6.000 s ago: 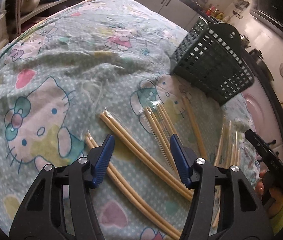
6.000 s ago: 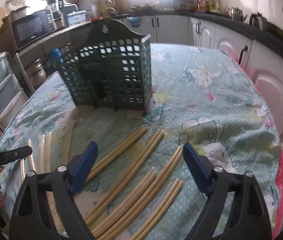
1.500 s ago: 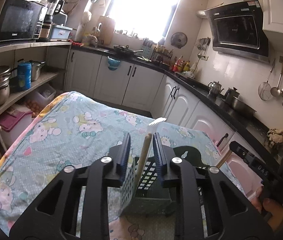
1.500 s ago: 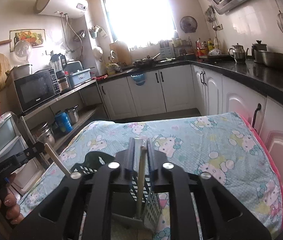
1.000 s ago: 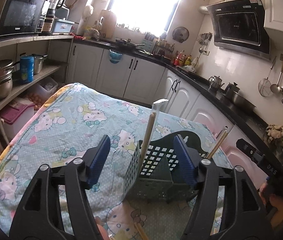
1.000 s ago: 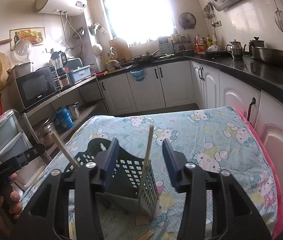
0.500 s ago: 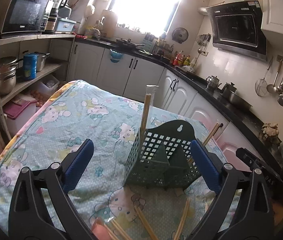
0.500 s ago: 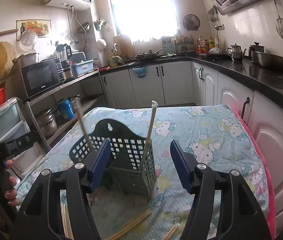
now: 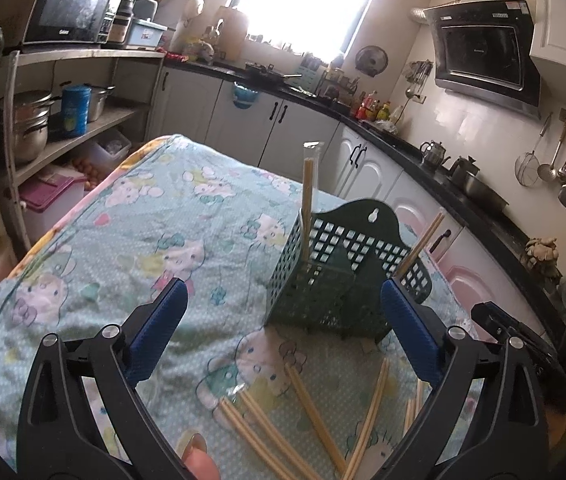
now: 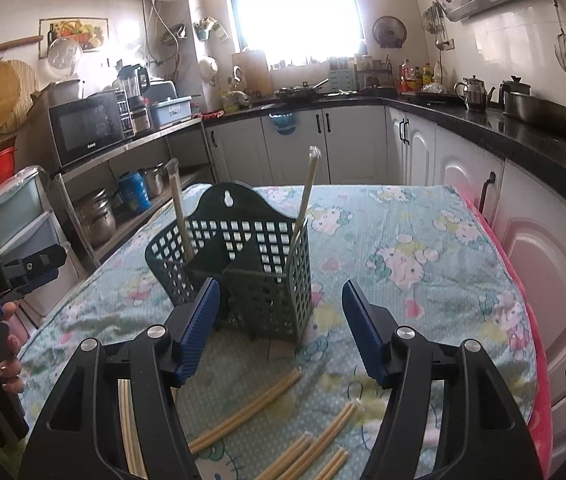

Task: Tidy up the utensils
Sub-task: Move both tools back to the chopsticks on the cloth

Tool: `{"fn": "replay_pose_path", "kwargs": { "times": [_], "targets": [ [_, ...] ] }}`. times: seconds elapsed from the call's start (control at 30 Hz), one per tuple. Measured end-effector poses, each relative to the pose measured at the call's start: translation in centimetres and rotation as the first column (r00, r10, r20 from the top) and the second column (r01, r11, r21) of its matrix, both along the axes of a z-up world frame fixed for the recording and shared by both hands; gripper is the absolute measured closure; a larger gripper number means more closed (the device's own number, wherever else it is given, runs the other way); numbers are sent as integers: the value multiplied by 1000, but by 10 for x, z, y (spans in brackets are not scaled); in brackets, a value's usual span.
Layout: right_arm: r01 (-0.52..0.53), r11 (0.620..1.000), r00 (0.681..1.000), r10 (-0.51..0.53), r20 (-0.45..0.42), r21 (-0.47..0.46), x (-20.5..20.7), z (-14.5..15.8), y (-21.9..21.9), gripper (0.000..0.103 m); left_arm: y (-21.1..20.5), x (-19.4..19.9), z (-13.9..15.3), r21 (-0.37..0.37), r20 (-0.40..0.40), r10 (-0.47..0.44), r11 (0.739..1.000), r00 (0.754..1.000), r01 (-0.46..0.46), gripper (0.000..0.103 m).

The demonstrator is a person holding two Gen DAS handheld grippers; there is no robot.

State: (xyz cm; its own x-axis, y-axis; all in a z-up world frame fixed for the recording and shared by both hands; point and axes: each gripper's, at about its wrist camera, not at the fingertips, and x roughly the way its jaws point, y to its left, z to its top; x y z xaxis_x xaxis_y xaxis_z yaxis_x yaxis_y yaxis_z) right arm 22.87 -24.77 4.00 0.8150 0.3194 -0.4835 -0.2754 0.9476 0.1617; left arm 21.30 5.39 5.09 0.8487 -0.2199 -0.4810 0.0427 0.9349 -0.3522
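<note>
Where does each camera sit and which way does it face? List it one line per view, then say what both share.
Left wrist: on the left gripper, looking down over the green basket; a fingertip shows below.
Right wrist: on the right gripper, facing the window; the other hand shows at left.
Shared: the basket, two wrapped chopstick pairs standing in it, and loose chopsticks on the cloth.

A dark green perforated plastic basket [image 10: 259, 264] stands on a soft printed cloth [image 10: 395, 240]; pale matt chopsticks [image 9: 307, 184] in clear glossy wrappers rise from the basket.
</note>
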Motion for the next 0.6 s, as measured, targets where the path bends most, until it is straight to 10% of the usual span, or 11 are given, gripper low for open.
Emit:
{"fn": "replay_pose_path", "kwargs": {
  "times": [0.6],
  "targets": [
    [-58, 998, 995, 55, -87, -36, -21, -34, 20, 41, 12, -35, -35, 16, -84, 24, 1000, 996, -23, 14]
  ]
}}
